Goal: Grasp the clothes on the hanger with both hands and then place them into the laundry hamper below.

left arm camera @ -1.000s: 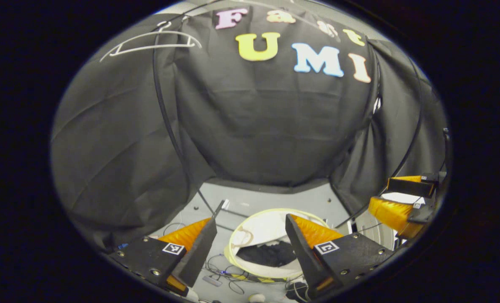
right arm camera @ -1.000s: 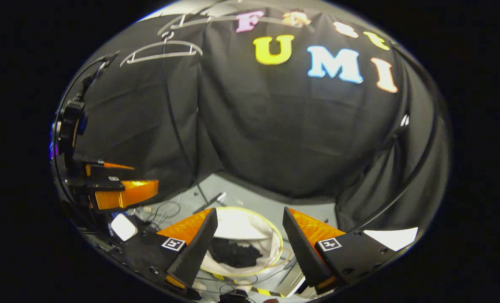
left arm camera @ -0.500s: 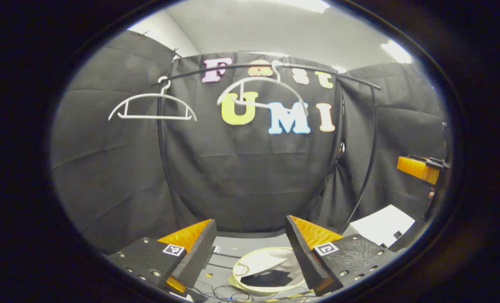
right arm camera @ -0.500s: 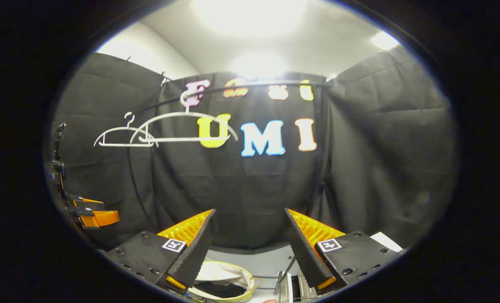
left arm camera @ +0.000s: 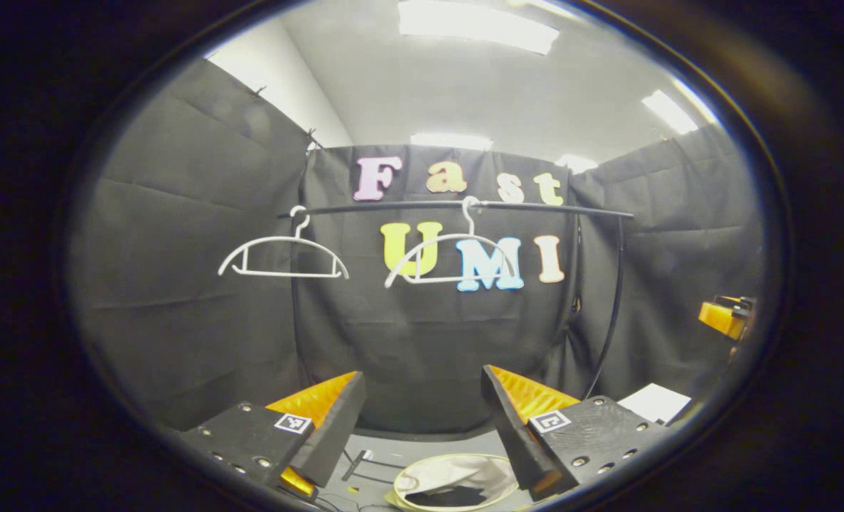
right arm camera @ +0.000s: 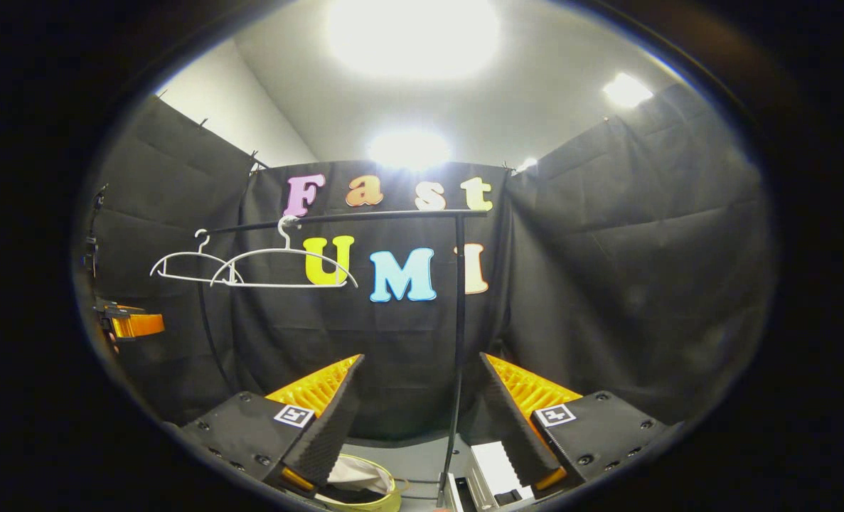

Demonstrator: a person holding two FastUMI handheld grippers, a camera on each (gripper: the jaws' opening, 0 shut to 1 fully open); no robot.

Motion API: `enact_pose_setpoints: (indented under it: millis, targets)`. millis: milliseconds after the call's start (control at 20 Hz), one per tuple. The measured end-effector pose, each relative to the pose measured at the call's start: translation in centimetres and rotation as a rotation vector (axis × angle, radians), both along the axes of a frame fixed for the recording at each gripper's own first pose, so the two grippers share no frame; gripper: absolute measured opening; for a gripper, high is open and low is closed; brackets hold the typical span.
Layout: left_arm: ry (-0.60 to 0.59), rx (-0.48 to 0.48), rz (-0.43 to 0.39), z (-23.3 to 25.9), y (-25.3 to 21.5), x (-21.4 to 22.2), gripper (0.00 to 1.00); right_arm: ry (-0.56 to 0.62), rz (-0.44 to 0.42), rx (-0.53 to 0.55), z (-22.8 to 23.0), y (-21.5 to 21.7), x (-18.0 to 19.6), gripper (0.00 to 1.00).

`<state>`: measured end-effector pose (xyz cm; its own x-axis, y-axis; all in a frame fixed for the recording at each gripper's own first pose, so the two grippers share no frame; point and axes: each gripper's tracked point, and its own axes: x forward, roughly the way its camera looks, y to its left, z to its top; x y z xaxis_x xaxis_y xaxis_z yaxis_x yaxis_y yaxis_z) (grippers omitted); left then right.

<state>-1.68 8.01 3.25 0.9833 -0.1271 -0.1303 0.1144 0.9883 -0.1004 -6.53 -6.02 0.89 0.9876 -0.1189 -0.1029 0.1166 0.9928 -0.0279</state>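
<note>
Left gripper view. Left gripper (left arm camera: 422, 419): fingers spread wide, nothing between them. Rail (left arm camera: 457, 207): dark bar across the booth, carrying two white hangers, left hanger (left arm camera: 284, 254) and right hanger (left arm camera: 453, 258), both bare. Laundry hamper (left arm camera: 457, 482): round, pale rim, on the floor below the gripper. Clothes (left arm camera: 457, 496): a dark heap lying inside the hamper. Handling, judged: soft, light, limp cloth; it would sag and bunch, so take it by a pinched fold or an edge, one gripper at each side. Right gripper (left arm camera: 724, 317): at the far right edge, state not readable here.

Right gripper view. Right gripper (right arm camera: 422, 419): fingers wide apart, empty. Both hangers (right arm camera: 283, 269) hang bare from the rail (right arm camera: 350, 216). Hamper rim (right arm camera: 365, 491) is low between the fingers; its contents are unclear here.
</note>
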Motion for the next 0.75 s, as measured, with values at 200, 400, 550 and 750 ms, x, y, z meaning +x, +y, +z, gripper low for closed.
enact_pose_setpoints:
  millis: [200, 400, 550, 750]
  targets:
    - [-0.013, -0.004, 0.007, 1.0, -1.1, -1.0, 0.94, -0.010, -0.016, 0.002, -0.1, -1.6, -0.9, 0.92]
    - [-0.039, 0.007, 0.009, 2.5, -1.3, -1.9, 0.94, -0.036, -0.012, -0.008, 0.7, -2.1, -0.9, 0.93]
    - [-0.053, 0.024, 0.013, 3.3, -1.6, -2.4, 0.94, -0.047, -0.003, -0.007, 0.8, -2.1, -0.8, 0.93]
    - [-0.055, 0.033, 0.002, 3.4, -2.0, -2.4, 0.94, -0.035, -0.010, 0.001, 0.3, -2.7, -0.2, 0.96]
